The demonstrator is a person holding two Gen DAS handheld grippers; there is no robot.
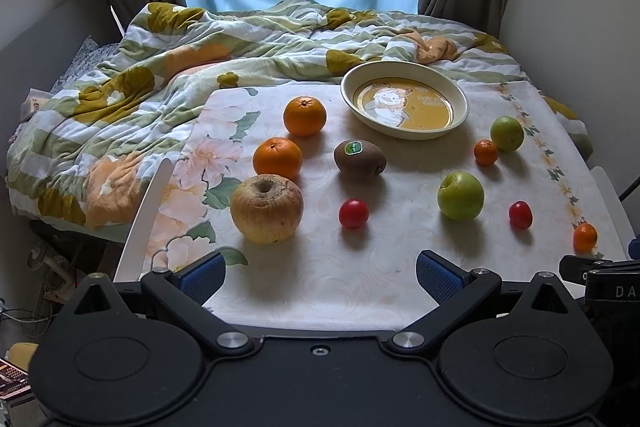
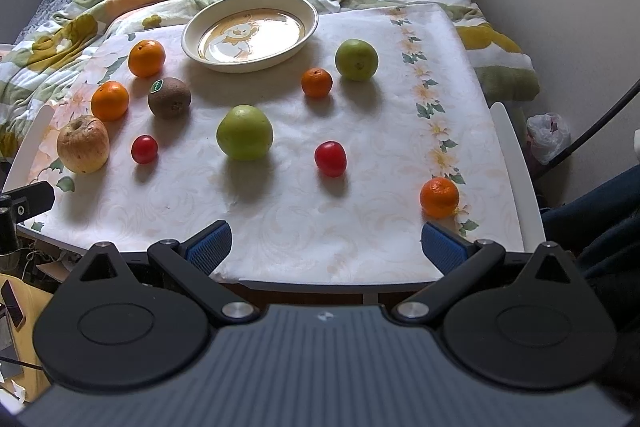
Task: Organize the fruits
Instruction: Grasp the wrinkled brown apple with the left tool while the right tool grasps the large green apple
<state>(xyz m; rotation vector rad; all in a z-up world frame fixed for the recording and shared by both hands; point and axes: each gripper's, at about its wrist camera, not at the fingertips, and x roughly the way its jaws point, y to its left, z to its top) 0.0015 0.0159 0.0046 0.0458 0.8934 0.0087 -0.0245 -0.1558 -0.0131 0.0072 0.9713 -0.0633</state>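
Note:
An empty cream plate point(image 1: 404, 98) point(image 2: 248, 31) stands at the table's far side. Fruit lies loose on the floral cloth: two oranges point(image 1: 305, 115) point(image 1: 277, 158), a wrinkled yellow apple point(image 1: 266, 208), a kiwi point(image 1: 359, 158), two green apples point(image 1: 460, 195) point(image 1: 507, 133), two red tomatoes point(image 1: 353, 213) point(image 1: 520, 215) and two small mandarins point(image 1: 485, 151) point(image 1: 585, 236). My left gripper point(image 1: 320, 273) is open and empty above the near edge. My right gripper point(image 2: 326, 245) is open and empty at the near edge, with a mandarin point(image 2: 439, 197) just beyond its right finger.
A rumpled flowered quilt point(image 1: 160, 67) covers the bed behind the table. Curtains and a window are at the back. A wall is close on the right. A white plastic bag point(image 2: 548, 135) lies on the floor at the right.

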